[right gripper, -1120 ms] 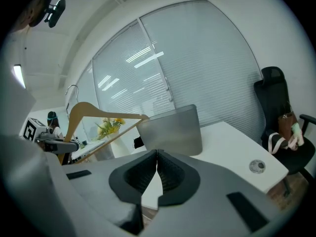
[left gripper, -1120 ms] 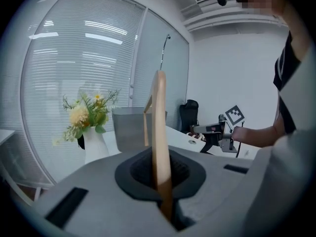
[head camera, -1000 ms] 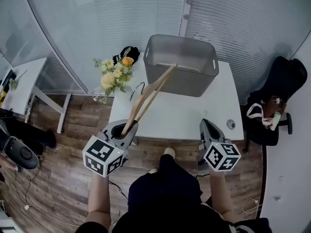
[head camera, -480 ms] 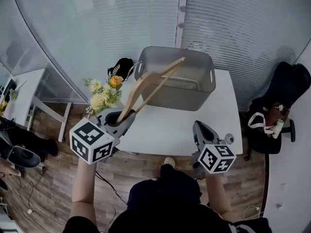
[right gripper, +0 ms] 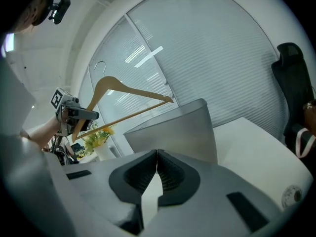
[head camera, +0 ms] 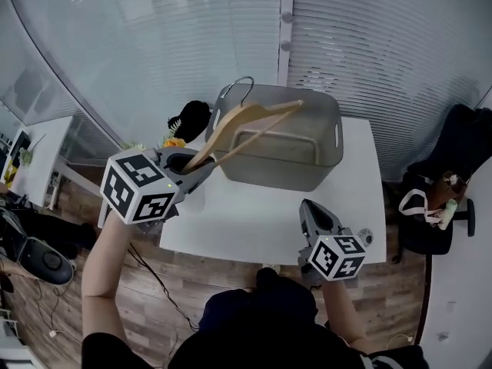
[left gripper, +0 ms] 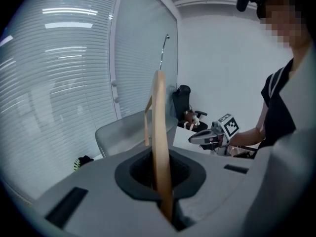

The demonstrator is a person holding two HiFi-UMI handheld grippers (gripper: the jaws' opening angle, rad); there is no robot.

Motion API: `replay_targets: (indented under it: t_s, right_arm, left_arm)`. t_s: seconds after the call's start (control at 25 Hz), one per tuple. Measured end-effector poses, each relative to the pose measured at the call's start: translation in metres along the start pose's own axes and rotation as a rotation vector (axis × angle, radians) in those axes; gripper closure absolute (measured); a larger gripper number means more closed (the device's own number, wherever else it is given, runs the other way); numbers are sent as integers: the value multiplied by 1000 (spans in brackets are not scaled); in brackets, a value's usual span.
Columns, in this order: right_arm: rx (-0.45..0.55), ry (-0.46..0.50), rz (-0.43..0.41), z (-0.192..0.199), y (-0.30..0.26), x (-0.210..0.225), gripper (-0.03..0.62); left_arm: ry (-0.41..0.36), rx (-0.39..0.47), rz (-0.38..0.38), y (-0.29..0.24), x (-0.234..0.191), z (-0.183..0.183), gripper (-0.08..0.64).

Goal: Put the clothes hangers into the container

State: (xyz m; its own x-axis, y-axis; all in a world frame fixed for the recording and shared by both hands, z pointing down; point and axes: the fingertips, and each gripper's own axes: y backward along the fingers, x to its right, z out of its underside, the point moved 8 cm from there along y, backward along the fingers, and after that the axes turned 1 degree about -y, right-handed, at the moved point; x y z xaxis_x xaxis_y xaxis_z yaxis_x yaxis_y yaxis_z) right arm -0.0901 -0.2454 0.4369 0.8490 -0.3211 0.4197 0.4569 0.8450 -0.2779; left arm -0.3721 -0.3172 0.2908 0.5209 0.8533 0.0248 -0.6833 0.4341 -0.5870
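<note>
My left gripper (head camera: 191, 165) is shut on one end of a wooden clothes hanger (head camera: 246, 121), raised above the white table (head camera: 231, 214). The hanger reaches out over the open grey container (head camera: 327, 160), its metal hook pointing up above the bin's left rim. In the left gripper view the hanger (left gripper: 159, 127) stands edge-on between the jaws, with the container (left gripper: 123, 132) behind it. My right gripper (head camera: 311, 220) hovers low over the table's front right, shut and holding nothing. From the right gripper view the hanger (right gripper: 128, 90) hangs in the air left of the container (right gripper: 177, 127).
A vase of flowers (head camera: 173, 141) and a black object (head camera: 191, 118) sit at the table's far left, partly behind my left gripper. A small round item (head camera: 366, 237) lies at the table's right edge. A black chair (head camera: 453, 167) stands right, a white desk (head camera: 38, 152) left.
My left gripper has lifted the hanger and carried it forward, from over the table's left edge to above the container. The right gripper has stayed low near the front edge.
</note>
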Motion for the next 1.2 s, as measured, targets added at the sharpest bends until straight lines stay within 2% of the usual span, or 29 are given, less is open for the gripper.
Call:
replay_targets:
  t_s: [0.48, 0.68, 0.88, 1.08, 1.2]
  right_arm:
    - [2, -90, 24, 8, -22, 23, 565]
    - [-5, -104, 37, 10, -24, 29, 565]
    - [-4, -112, 49, 10, -23, 33, 565]
    - [-12, -121, 57, 11, -24, 35, 564]
    - [-12, -127, 56, 12, -25, 35, 564]
  left_arm:
    - [-47, -204, 59, -70, -41, -27, 551]
    - [-21, -250, 81, -99, -55, -25, 551]
    - [-34, -303, 67, -122, -63, -25, 551]
    - [-114, -365, 38, -144, -65, -24, 549]
    - [-199, -415, 2, -156, -63, -21, 549]
